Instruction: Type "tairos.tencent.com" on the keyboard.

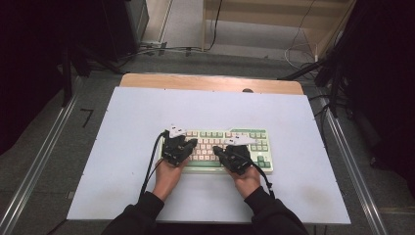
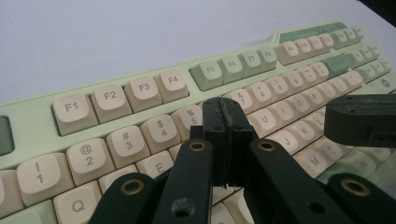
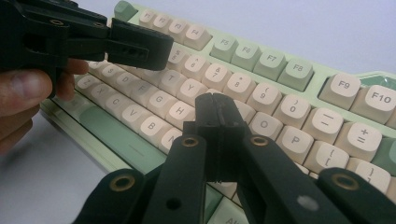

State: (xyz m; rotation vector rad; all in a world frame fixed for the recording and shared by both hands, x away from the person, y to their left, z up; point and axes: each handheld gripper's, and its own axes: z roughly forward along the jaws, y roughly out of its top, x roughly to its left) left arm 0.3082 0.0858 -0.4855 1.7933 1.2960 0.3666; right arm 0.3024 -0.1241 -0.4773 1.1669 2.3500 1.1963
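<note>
Matt plastic keyboard [image 2: 140, 93], smooth matt white table [image 1: 147, 112], seemingly wooden far edge.

Lab/recording rig: floor rails [image 1: 39, 161], loose cables [image 1: 298, 49], white-topped table [image 1: 147, 112].

High view overhead, facing forward-down on table [image 1: 122, 147]; gripper views close, low along jaws; all share keyboard [image 1: 254, 134].
</note>
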